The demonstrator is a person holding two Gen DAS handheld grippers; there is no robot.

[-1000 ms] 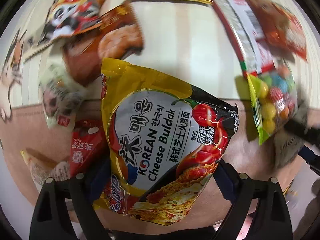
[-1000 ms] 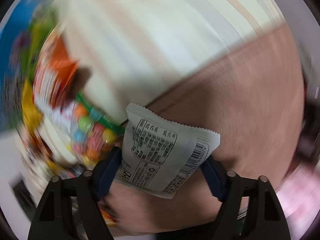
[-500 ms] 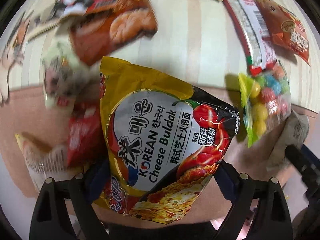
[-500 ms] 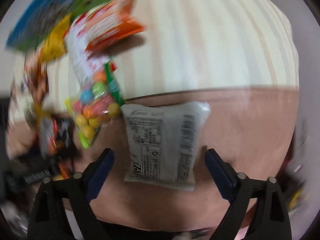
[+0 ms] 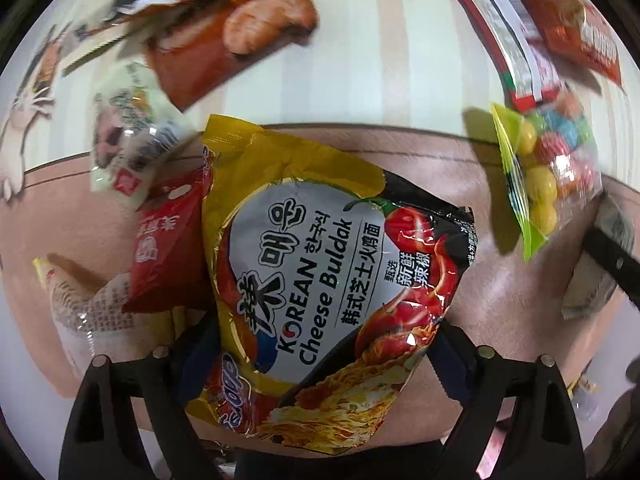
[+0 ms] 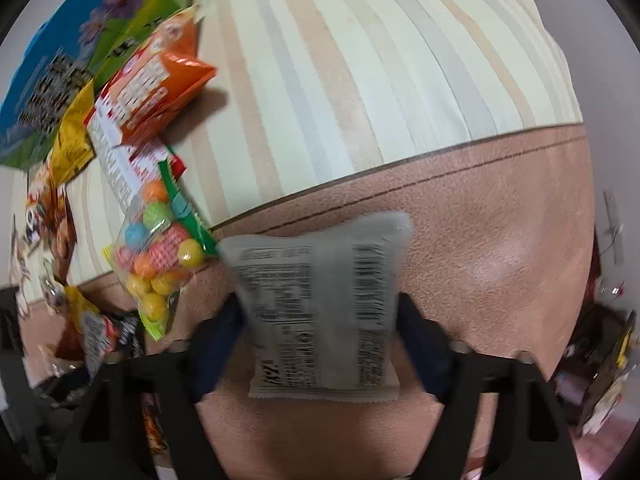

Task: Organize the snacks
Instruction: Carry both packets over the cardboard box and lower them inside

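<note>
The left gripper (image 5: 320, 360) is grasping the noodle pack (image 5: 320, 264) between its two fingers, and the pack is standing up ahead of them, over the brown mat (image 5: 500, 280). To the left of this gripper a red packet (image 5: 168, 236) is lying, and to the right, further ahead, a candy bag (image 5: 548, 168). The right gripper (image 6: 320, 336) is clenching the grey packet (image 6: 320, 300), which is sitting between its fingers with the barcode side facing the camera. To its left the candy bag (image 6: 160, 256) is lying across the edge of the striped cloth (image 6: 360, 80), and an orange packet (image 6: 156, 84) is further ahead.
</note>
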